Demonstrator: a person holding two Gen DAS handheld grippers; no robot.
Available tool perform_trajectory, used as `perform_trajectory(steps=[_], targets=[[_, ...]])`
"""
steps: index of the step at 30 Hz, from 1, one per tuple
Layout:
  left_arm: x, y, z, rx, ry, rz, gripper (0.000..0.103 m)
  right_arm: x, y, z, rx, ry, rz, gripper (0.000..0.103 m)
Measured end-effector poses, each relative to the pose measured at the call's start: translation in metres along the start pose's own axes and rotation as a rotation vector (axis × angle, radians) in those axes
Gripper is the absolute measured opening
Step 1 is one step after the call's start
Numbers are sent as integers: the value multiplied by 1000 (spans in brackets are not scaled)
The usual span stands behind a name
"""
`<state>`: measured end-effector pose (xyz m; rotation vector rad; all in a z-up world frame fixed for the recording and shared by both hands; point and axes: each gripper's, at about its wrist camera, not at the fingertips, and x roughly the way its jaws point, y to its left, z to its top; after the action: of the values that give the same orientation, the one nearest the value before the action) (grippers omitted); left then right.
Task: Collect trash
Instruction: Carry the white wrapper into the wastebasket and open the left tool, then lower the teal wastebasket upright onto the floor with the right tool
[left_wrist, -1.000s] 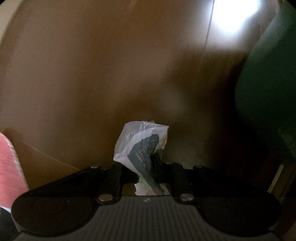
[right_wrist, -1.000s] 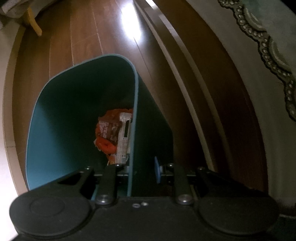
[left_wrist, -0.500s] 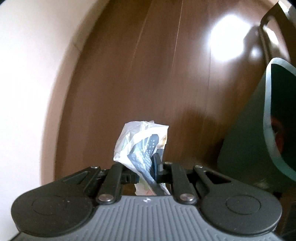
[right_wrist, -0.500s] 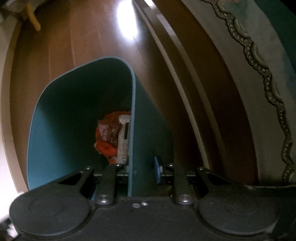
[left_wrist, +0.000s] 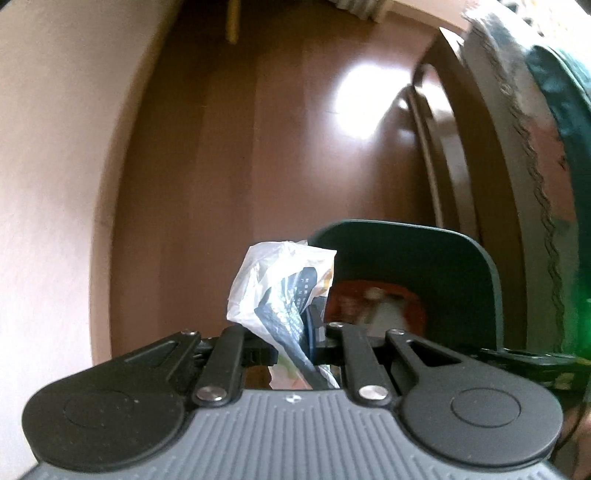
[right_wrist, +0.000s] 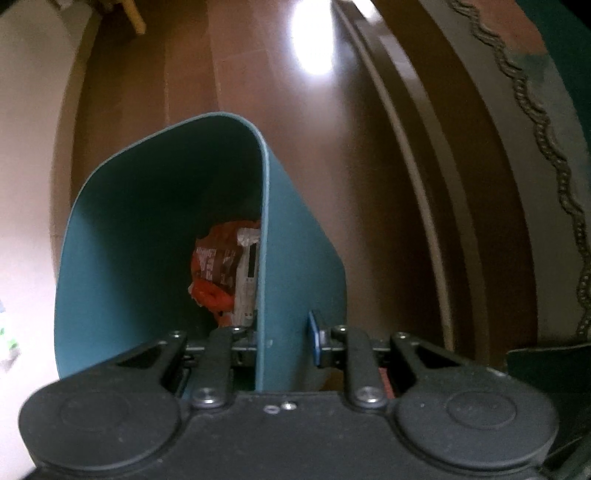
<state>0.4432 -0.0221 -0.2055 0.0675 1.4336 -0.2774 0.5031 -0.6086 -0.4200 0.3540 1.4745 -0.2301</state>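
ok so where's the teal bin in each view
Left wrist view: the teal bin sits right of centre, low, just beyond the clear plastic wrapper held in the left gripper.
Right wrist view: left of centre, its wall between the right gripper fingers.
Shared landmark: the orange wrapper inside it.

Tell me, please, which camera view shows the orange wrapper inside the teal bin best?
The right wrist view: it looks down into the teal bin, and the orange wrapper at the bottom is fairly sharp, though the bin wall hides its right edge. The left wrist view shows only a blurred orange patch, partly behind the white plastic bag.
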Motion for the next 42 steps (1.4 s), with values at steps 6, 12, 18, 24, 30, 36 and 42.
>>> perform_trajectory(steps=[6, 12, 18, 24, 30, 36, 42], targets=[[52, -33, -2, 102, 95, -9, 13, 11, 31, 10, -42, 4, 26, 21], [102, -37, 9, 143, 180, -1, 13, 19, 43, 17, -42, 5, 60, 21], [135, -34, 19, 189, 205, 11, 13, 40, 46, 27, -41, 16, 86, 21], [169, -30, 21, 197, 238, 58, 36, 64, 36, 32, -31, 26, 95, 21], [169, -28, 16, 215, 176, 42, 66, 82, 36, 33, -47, 20, 70, 22], [119, -4, 6, 183, 95, -2, 66, 83, 29, 29, -46, 11, 40, 22], [65, 46, -15, 128, 32, -18, 66, 84, 7, 39, -43, -21, 41, 21]])
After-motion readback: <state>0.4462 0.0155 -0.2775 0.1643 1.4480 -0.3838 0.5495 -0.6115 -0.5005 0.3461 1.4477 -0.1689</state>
